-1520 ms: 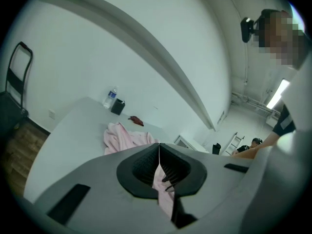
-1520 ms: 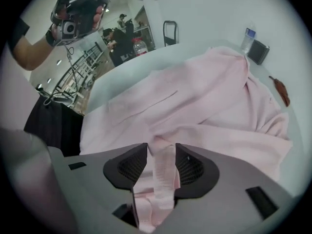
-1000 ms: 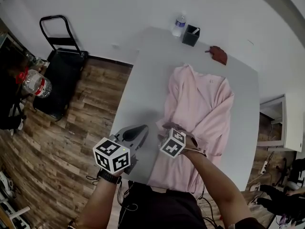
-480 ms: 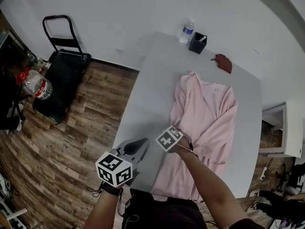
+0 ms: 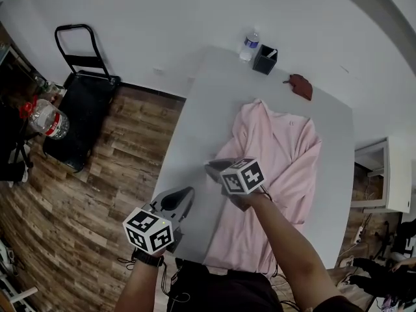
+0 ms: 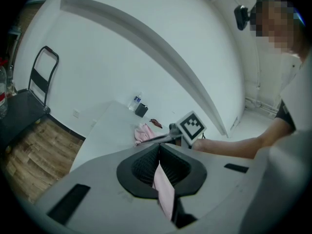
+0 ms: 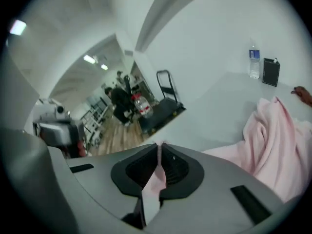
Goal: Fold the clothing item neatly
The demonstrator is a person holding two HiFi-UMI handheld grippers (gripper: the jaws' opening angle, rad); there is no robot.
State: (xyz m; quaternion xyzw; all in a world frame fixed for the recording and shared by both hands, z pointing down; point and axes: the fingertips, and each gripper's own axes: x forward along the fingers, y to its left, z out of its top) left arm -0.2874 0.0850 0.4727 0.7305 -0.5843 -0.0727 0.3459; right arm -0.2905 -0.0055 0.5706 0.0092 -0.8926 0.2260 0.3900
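Observation:
A pink garment (image 5: 281, 153) lies spread lengthwise on the pale grey table (image 5: 201, 109), collar toward the far end. My right gripper (image 5: 210, 167) hovers over the garment's left edge, and its jaws have just been closing. In the right gripper view, the right gripper (image 7: 159, 146) is shut on a fold of the pink fabric (image 7: 273, 140). My left gripper (image 5: 190, 191) sits near the table's front left edge. The left gripper view shows the left gripper (image 6: 158, 149) shut on a strip of the pink cloth (image 6: 165, 191).
At the table's far end stand a water bottle (image 5: 247, 44) and a black pen holder (image 5: 265, 60), with a small brown-red item (image 5: 301, 86) beside them. A black hand cart (image 5: 84, 90) and a large water bottle (image 5: 45, 119) are on the wooden floor to the left.
My right gripper has rolled and swung up and left from the garment's left edge, and its jaws have closed on pink fabric. The left gripper has barely shifted.

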